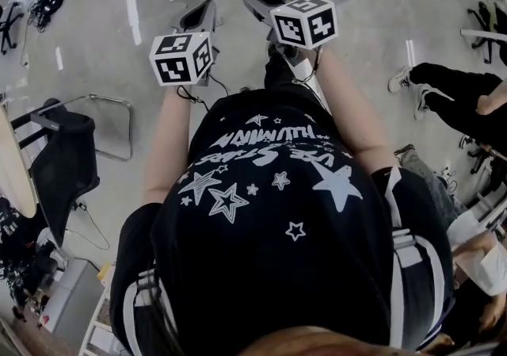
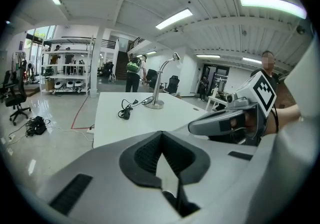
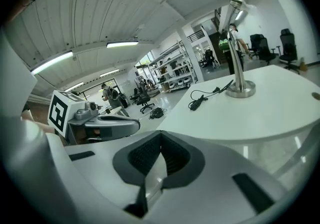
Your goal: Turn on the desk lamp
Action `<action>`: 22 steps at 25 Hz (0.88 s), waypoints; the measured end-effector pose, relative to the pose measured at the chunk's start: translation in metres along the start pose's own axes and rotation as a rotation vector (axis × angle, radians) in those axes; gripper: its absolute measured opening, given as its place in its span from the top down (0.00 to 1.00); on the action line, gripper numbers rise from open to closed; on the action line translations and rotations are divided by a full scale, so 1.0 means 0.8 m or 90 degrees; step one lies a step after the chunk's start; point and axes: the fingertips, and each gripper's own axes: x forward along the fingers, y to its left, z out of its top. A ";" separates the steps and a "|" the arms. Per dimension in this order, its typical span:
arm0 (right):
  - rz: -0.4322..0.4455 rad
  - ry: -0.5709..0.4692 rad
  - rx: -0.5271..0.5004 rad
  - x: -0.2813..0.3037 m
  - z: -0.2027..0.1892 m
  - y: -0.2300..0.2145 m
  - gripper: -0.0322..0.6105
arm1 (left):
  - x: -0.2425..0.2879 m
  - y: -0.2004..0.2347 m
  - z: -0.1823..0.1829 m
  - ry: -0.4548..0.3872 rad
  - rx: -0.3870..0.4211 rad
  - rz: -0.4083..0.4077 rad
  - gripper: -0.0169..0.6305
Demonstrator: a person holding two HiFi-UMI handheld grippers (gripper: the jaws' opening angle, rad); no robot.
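The desk lamp point(image 3: 240, 87) stands upright on the far part of the white table point(image 3: 265, 118). Its round metal base sits flat on the top and a curved neck rises to a small head. Whether the head is lit cannot be told, and no switch shows on the lamp itself. Just beside the base a black cable point(image 3: 201, 100) trails across the table, with a thicker lump along it that may be a switch or a plug.

The left gripper point(image 2: 161, 137) and right gripper point(image 3: 161, 135) hang side by side just short of the table's near edge, well apart from the lamp. The fingers of both are pressed together, with nothing between them.

The reach looks not yet begun, so the step in hand is the approach. The switch should be found first, on the base, the neck or the cable. 1 gripper is enough, since closed fingers make a firm blunt tip for a button. The press should go straight down or straight in, low on the lamp so it does not tip. The 2nd gripper can steady the base if it slides, and both should keep clear of the cable.
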 end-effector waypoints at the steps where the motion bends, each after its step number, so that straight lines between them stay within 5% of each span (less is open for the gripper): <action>1: -0.004 -0.004 -0.002 -0.004 -0.002 0.005 0.94 | -0.005 -0.002 -0.002 -0.002 0.002 -0.004 0.96; 22: -0.053 -0.039 -0.052 -0.041 -0.030 0.070 0.94 | -0.065 -0.028 -0.011 -0.033 0.012 -0.042 0.96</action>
